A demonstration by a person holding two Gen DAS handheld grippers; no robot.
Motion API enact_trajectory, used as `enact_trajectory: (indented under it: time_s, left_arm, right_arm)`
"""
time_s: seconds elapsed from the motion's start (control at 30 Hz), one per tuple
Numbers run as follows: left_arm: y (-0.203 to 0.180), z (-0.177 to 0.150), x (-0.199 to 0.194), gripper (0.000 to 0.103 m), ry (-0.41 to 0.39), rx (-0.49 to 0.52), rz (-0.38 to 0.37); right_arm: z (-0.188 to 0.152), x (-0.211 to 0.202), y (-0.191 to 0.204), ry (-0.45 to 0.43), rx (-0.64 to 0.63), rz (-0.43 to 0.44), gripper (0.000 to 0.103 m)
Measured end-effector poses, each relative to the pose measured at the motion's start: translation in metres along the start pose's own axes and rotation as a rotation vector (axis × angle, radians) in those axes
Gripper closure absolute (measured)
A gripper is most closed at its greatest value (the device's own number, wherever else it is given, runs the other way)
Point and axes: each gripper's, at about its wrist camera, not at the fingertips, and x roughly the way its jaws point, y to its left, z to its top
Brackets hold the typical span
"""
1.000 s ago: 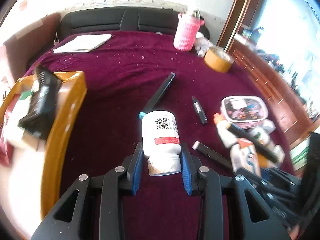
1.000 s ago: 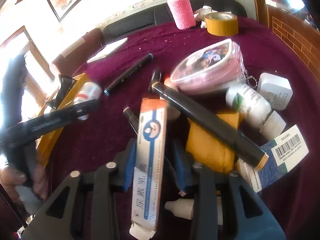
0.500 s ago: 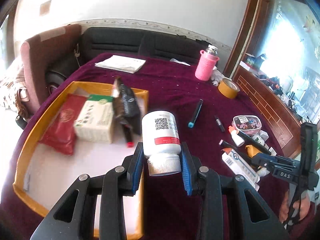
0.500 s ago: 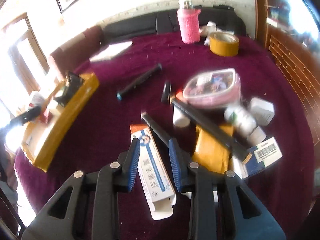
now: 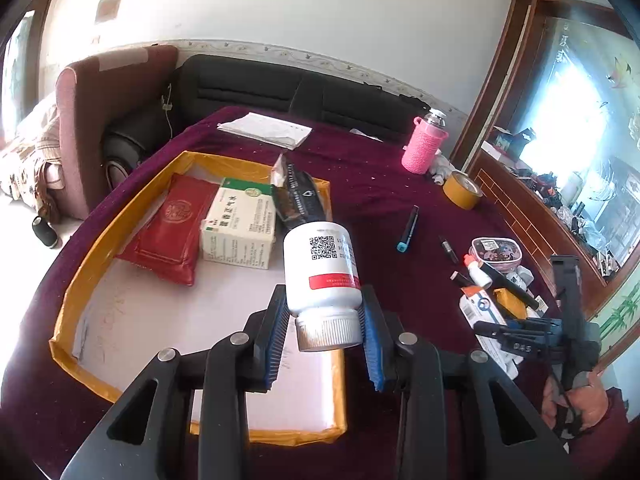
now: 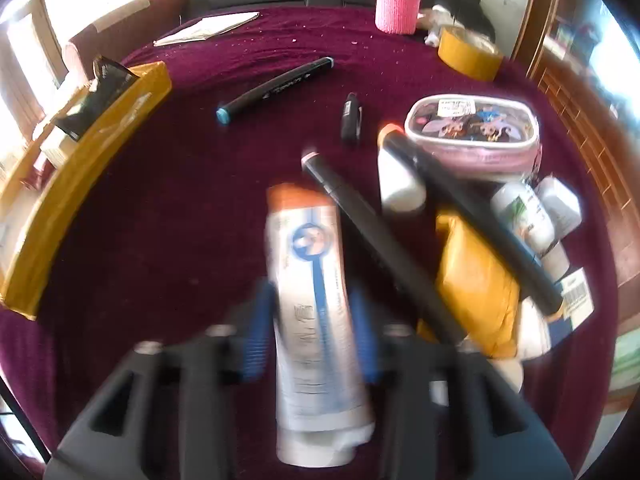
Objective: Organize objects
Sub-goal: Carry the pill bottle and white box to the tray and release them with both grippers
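Left tongs (image 5: 324,334) are pinching a white bottle (image 5: 321,268) with a square code and red stripe over the yellow tray (image 5: 120,216). Right tongs (image 6: 310,332) are closing around a blurry white box (image 6: 316,308) above the table (image 6: 168,216).

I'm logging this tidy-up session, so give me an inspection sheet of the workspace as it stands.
Surface: round table under a dark maroon cloth, speckled with crumbs.
Job's things: white pill bottle with red label; long white-and-blue carton with orange end; yellow-rimmed tray holding a red pouch, a green-and-white box and a black packet.
Clutter: black markers, yellow tape roll, pink-sleeved flask, clear pencil case, papers.
Grippers: left gripper shut on the bottle; right gripper closing around the carton, view blurred.
Cables: nothing seen.
Surroundings: black sofa, wooden cabinet.
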Motion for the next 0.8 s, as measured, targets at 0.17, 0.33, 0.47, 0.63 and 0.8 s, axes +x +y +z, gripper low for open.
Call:
enact_trajectory:
  time_s: [0.17,0.33,0.47,0.63,0.8]
  left_arm:
    - [0.020,0.000,-0.005,0.073,-0.006,-0.015,0.025]
    - [0.043,0.004,-0.002,0.073,0.011,-0.040,0.050]
    - [0.056,0.010,0.012,0.073,0.049,-0.024,0.104]
    - [0.063,0.015,0.039,0.073,0.117,0.033,0.151]
    - [0.075,0.019,0.068,0.073,0.180,0.032,0.161]
  right_arm:
    - [-0.013,-0.027,0.002,-0.047,0.060,0.111,0.084]
    - [-0.005,-0.054,0.023,-0.105,0.086,0.257,0.084]
    - [0.017,-0.067,0.064,-0.093,0.048,0.409,0.083]
    - [0.043,-0.053,0.123,-0.018,0.015,0.569,0.083]
    - [0.058,-0.015,0.191,0.078,-0.023,0.613,0.083]
